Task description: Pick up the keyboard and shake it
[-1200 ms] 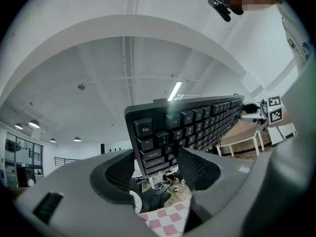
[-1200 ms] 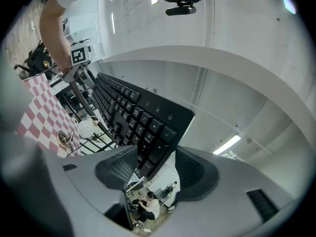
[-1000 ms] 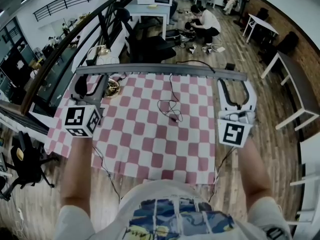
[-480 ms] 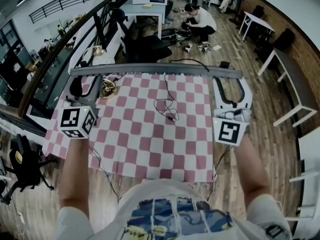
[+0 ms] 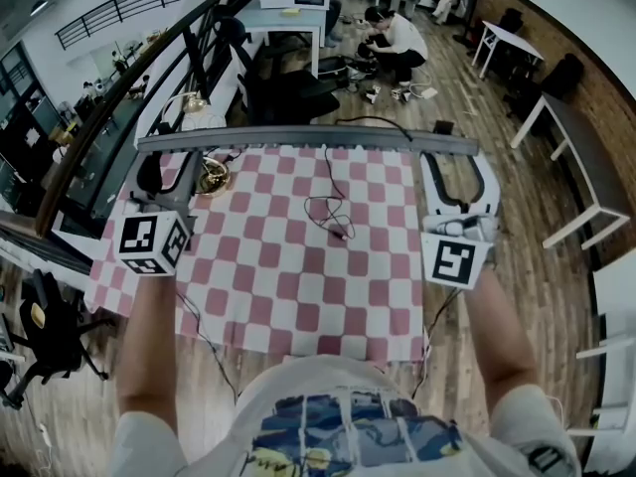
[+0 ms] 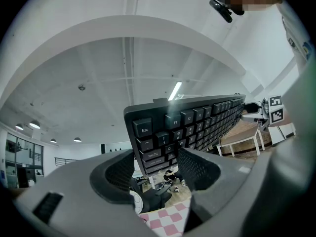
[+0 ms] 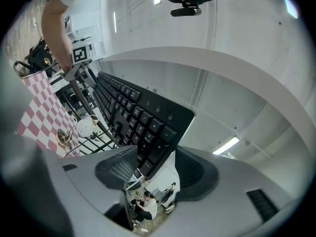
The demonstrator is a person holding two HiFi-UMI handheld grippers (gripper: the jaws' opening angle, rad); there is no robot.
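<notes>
Keyboard (image 5: 308, 139) hangs edge-on above the pink checked tablecloth (image 5: 298, 276) in the head view, with the left gripper (image 5: 177, 165) at one end, the right gripper (image 5: 459, 172) at the other, and a loose cable (image 5: 336, 212) lying on the cloth beneath. In the left gripper view, the jaws pinch the Esc corner. In the right gripper view, the jaws clamp the number-pad end, white ceiling behind.

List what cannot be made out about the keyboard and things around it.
Keyboard keys: head view shows only its thin edge.
Its end keys: covered by the pads of the left gripper and right gripper in their own views.
Cable end on the tablecloth: too small in head view.
Round object at the table's far left corner: too small to identify.
</notes>
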